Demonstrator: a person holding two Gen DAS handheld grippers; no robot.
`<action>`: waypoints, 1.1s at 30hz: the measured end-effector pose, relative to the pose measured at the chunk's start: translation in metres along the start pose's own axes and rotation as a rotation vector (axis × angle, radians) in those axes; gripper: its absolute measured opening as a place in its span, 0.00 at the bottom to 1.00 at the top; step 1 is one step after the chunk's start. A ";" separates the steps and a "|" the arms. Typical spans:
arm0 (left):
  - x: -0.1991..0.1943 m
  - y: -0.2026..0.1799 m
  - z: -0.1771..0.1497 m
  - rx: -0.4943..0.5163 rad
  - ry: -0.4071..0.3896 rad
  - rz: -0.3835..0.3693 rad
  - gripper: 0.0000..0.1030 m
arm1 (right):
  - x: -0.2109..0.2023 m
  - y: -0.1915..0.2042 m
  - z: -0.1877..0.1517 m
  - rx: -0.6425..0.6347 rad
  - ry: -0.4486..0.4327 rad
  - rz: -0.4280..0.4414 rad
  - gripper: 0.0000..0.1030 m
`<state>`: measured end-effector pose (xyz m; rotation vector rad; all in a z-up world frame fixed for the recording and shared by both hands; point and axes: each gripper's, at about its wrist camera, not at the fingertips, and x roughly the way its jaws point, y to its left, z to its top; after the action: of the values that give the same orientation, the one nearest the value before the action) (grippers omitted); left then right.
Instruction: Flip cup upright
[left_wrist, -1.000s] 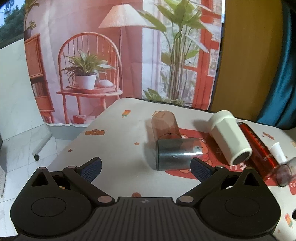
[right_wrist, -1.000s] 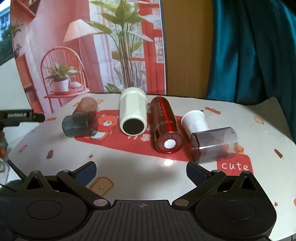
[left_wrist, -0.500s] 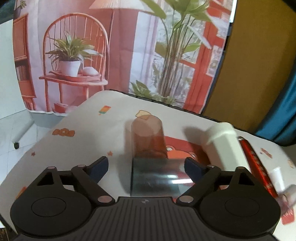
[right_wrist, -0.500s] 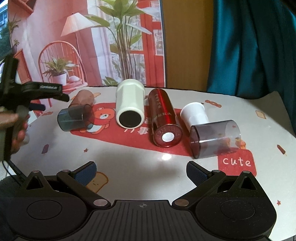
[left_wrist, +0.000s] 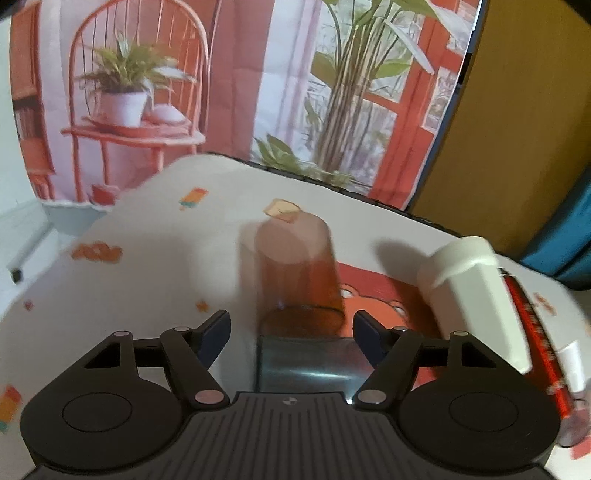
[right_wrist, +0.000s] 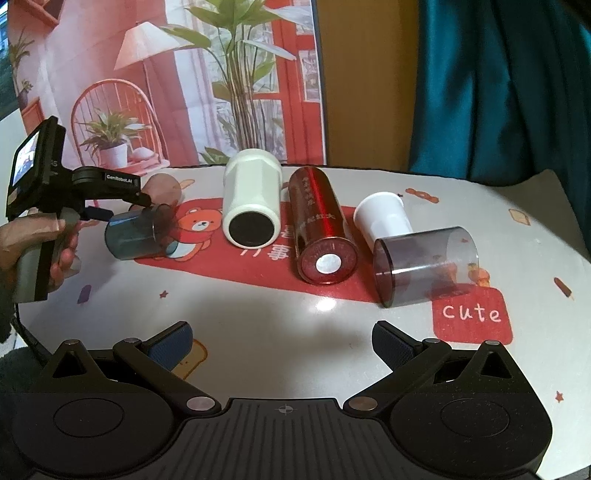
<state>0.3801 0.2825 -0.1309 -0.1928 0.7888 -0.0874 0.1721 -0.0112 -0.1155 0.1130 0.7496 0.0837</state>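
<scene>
The round table under a white cartoon-print cloth with a red bear panel (right_wrist: 258, 306) carries 6 containers, all lying on their sides. From the right wrist view, the red metallic cylinder bottle (right_wrist: 317, 221) lies at 12 o'clock with its base and silver disc facing the camera. Beside it at 11 o'clock is the cream faceted plastic tumbler (right_wrist: 251, 199), its dark round end toward the lens. At 1 o'clock the smoky purple-grey translucent cup (right_wrist: 424, 266) lies crosswise, nothing visible inside it, its wall touching the small white plastic cup (right_wrist: 384, 214) behind it.

The blue-grey translucent cup (right_wrist: 136, 236) lies at 10 o'clock, its interior showing nothing. The brown translucent cup (right_wrist: 164, 188) lies just behind it, largely hidden there.

The left gripper (left_wrist: 291, 338) has its fingers spread wide on either side of the blue-grey cup (left_wrist: 306, 360), neither pad touching it; its lower part is cut off by the gripper body, and this view is motion-blurred. The right gripper (right_wrist: 282, 341) hangs over bare cloth at 6 o'clock, fingers wide apart and holding nothing.
</scene>
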 end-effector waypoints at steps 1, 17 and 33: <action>-0.002 -0.001 -0.003 -0.008 0.008 -0.022 0.73 | 0.000 0.000 0.000 0.001 -0.001 0.001 1.00; -0.032 0.002 -0.057 0.043 0.114 -0.054 0.69 | -0.006 0.004 -0.005 -0.005 -0.009 0.027 1.00; -0.063 0.010 -0.047 0.006 0.058 -0.054 0.64 | -0.024 0.005 -0.006 0.000 -0.045 0.029 1.00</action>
<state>0.3024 0.2951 -0.1218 -0.2066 0.8408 -0.1468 0.1504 -0.0083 -0.1030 0.1255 0.7029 0.1084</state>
